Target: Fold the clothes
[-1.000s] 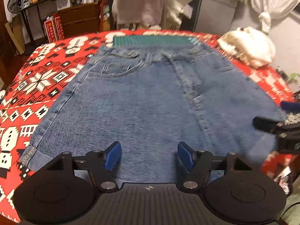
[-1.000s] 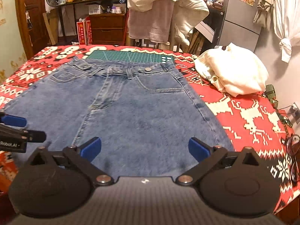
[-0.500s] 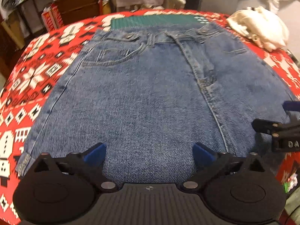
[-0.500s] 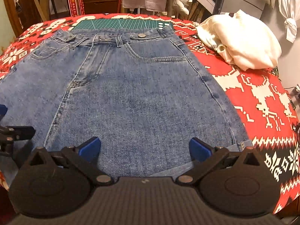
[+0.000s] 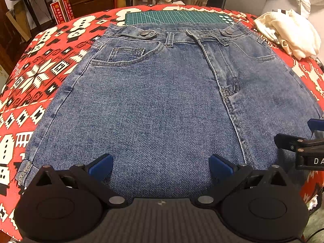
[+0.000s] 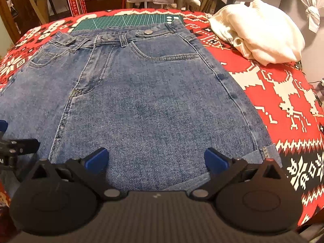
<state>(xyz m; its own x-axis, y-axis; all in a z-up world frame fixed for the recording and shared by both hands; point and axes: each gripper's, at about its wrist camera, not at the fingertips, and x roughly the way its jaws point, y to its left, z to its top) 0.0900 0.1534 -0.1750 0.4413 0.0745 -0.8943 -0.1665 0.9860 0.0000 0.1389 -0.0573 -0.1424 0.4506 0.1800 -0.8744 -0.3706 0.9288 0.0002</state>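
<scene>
Left wrist view shows my left gripper (image 5: pixel 161 165) with its blue pads spread wide, empty, hovering over the near hem of the denim shorts (image 5: pixel 162 105). My right gripper (image 6: pixel 155 160) is likewise spread and empty over the other leg's hem. The shorts lie flat, front up, on the red patterned cloth (image 5: pixel 36 77), waistband toward the far edge over a green cutting mat (image 5: pixel 174 17). To fold well, I judge each claw should pinch its hem near the outer corner, both layers, then lift evenly toward the waistband. A cream sweater (image 6: pixel 261 34) sits by the far right corner, apart.
</scene>
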